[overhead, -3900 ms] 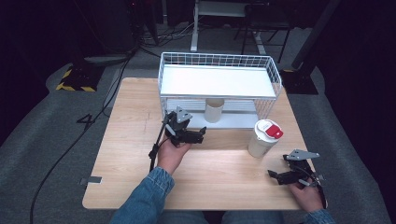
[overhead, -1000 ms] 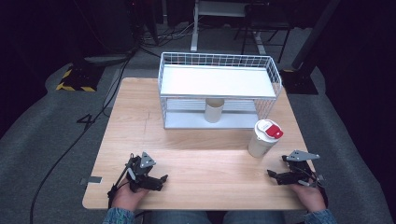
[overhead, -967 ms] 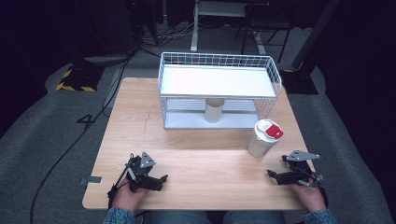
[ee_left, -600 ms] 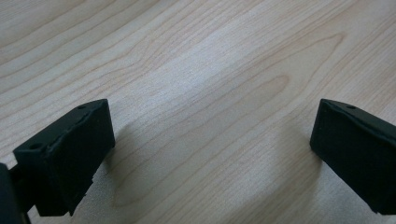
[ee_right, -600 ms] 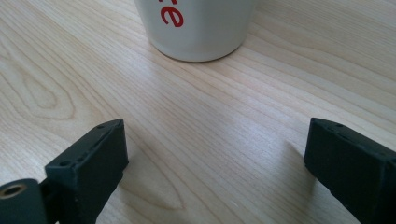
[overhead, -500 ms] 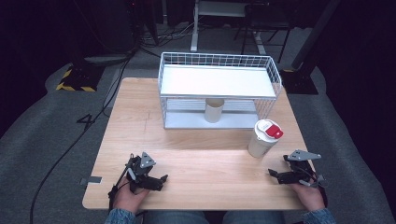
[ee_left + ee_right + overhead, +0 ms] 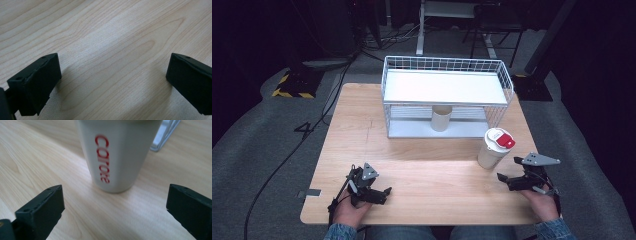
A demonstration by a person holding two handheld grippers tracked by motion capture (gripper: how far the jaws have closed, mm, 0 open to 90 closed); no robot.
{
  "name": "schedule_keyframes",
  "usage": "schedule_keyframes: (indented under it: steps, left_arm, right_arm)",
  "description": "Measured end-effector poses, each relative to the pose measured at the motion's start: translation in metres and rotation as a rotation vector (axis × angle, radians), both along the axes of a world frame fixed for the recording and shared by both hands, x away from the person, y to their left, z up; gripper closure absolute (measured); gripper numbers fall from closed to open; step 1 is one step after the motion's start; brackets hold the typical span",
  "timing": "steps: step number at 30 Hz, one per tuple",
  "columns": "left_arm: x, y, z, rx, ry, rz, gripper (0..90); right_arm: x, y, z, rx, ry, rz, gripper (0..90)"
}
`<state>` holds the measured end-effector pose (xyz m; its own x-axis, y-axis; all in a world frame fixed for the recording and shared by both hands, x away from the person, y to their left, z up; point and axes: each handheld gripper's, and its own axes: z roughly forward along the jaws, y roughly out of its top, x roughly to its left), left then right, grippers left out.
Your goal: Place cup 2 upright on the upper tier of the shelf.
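Lettering on the white cup point(image 7: 113, 155) is running down its side, blurred, and its lid is cut off in my right gripper view. Cup is standing upright on the table point(image 7: 422, 150), just ahead of my right gripper point(image 7: 508, 180), whose jaws are gaping apart. My left gripper point(image 7: 379, 194) is gaping too, over bare wood.

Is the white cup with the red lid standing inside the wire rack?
No, the white cup stands upright on the bare table, outside the wire rack, near its front right corner.
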<state>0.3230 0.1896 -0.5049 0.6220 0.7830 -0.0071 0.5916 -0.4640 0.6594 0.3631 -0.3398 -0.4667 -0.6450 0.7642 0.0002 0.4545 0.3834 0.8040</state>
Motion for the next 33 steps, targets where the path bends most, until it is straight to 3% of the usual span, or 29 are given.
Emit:
schedule_keyframes:
  steps: [10, 19, 28, 33]
  left_arm:
    - [0.000, -0.001, 0.000, -0.011, 0.006, 0.005, 0.3]
    - [0.000, 0.000, 0.000, -0.009, 0.004, 0.004, 0.3]
    - [0.000, 0.000, 0.000, -0.008, 0.005, 0.004, 0.3]
    - [0.000, 0.000, 0.000, -0.004, 0.002, 0.001, 0.3]
  right_arm:
    - [0.015, 0.010, 0.012, 0.069, -0.073, 0.023, 0.0]
    - [0.031, 0.015, 0.009, 0.112, -0.078, 0.024, 0.0]
    - [0.046, 0.020, 0.003, 0.199, -0.081, 0.044, 0.0]
    - [0.052, 0.023, -0.002, 0.221, -0.093, 0.077, 2.3]
